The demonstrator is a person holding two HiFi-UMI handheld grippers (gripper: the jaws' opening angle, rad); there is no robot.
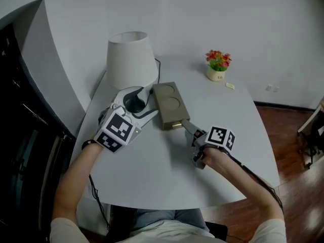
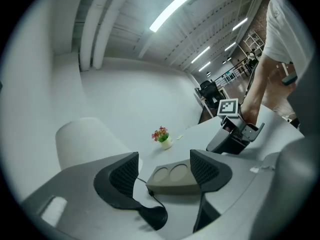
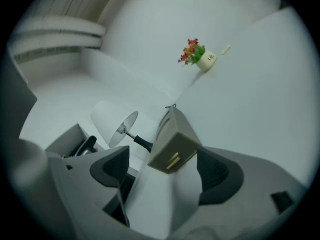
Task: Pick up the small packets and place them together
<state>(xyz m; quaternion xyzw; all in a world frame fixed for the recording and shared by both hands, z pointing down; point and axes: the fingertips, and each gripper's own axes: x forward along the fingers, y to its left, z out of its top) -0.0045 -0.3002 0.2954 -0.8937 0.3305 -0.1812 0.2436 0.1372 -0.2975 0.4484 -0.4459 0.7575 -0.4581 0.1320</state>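
Head view shows one small pale packet (image 1: pixel 230 86) beside flowerpot (image 1: pixel 216 74).

Smooth matt table (image 1: pixel 167 166), matt box (image 1: pixel 169 105) perhaps plastic, lampshade (image 1: pixel 130 57) looks cloth.

We count one lamp (image 1: pixel 130 57), one olive box (image 1: pixel 169 104) (two round recesses), one potted flower (image 1: pixel 217 67), one small packet (image 1: pixel 230 86), one table (image 1: pixel 152 171).
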